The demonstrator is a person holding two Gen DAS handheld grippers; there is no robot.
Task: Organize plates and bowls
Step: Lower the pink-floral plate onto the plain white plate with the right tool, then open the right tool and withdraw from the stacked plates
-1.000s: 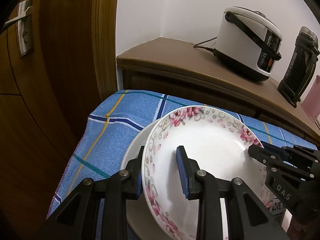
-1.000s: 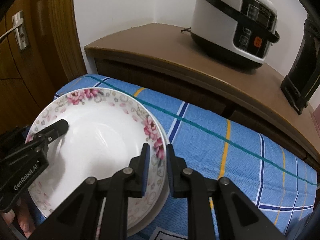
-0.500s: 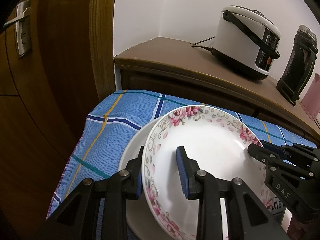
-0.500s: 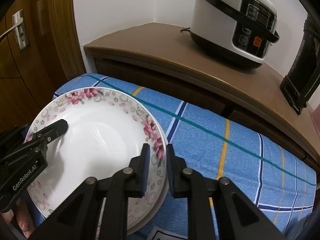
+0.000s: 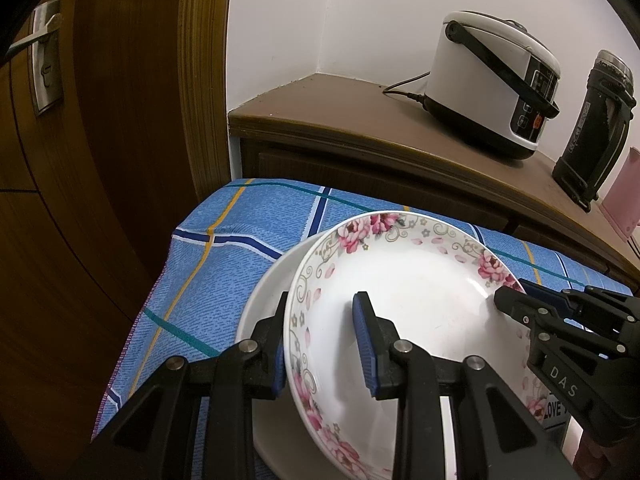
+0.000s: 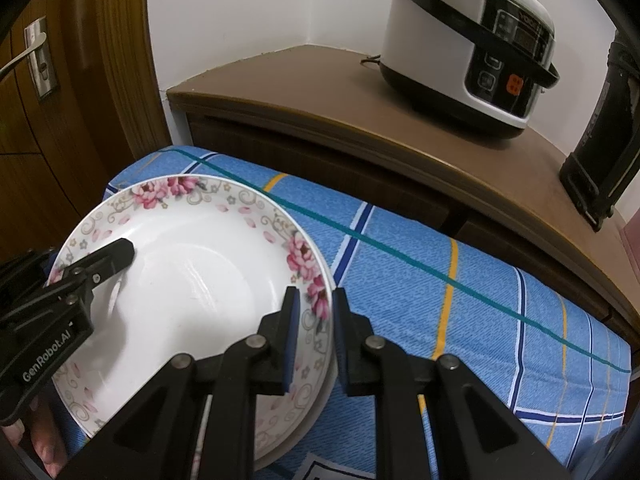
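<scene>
The left tool (image 5: 322, 344) was clenched on the near-left rim of the floral plate (image 5: 412, 296), one blue pad outside the rim and the other inside the well. The right tool (image 6: 314, 338) gripped the same plate on its opposite rim, its jaws nearly closed with the thin edge pinched between them. The floral plate sat tilted over a plain white plate (image 5: 266, 300), which lay under it on the counter's blue checked cloth (image 5: 224, 268); whether the two plates touched could not be told. The stack stood at the left end of the counter, close to its left edge, where the cloth dropped away toward a wooden door (image 5: 60, 200) with a metal handle (image 5: 40, 40).

Behind the counter's far edge rose a brown wooden cabinet (image 6: 320, 92), higher than the cloth. On it stood a white rice cooker (image 6: 468, 40) with a black handle, and to the right a tall black flask (image 5: 596, 128), with something pink (image 5: 624, 208) just beside that. A printed card (image 5: 556, 410) showed at the near edge beneath the right tool.

To the right of the plates the cloth ran bare across the counter to its right end.
</scene>
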